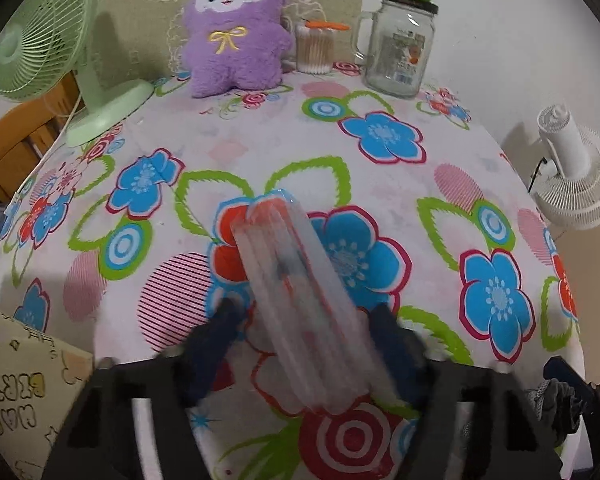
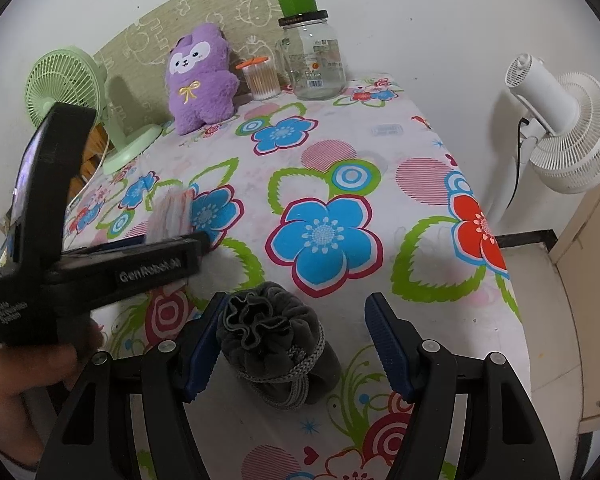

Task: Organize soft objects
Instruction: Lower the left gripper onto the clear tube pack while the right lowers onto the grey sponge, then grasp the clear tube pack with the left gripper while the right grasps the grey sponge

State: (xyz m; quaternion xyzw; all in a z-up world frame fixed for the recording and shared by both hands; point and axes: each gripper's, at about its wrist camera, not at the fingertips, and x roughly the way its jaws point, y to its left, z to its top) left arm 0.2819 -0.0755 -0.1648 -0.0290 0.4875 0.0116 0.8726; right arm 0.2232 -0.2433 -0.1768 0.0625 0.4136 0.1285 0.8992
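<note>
My left gripper [image 1: 304,320] is shut on a soft clear-wrapped pack with red and white print [image 1: 296,280], held above the flowered tablecloth [image 1: 380,184]; the pack is motion-blurred. It also shows in the right wrist view [image 2: 172,212], sticking out of the left gripper [image 2: 196,240]. My right gripper [image 2: 294,336] is open around a grey drawstring pouch [image 2: 276,336] that stands on the table, its left side touching the left finger. A purple plush toy [image 1: 236,32] sits against the back wall; it also shows in the right wrist view [image 2: 200,76].
At the back stand a green desk fan [image 1: 48,44], a tub of cotton swabs [image 1: 315,46] and a glass jar with a green cap [image 1: 402,36]. A white fan [image 2: 560,124] stands off the table's right edge. A printed box [image 1: 24,392] is at lower left.
</note>
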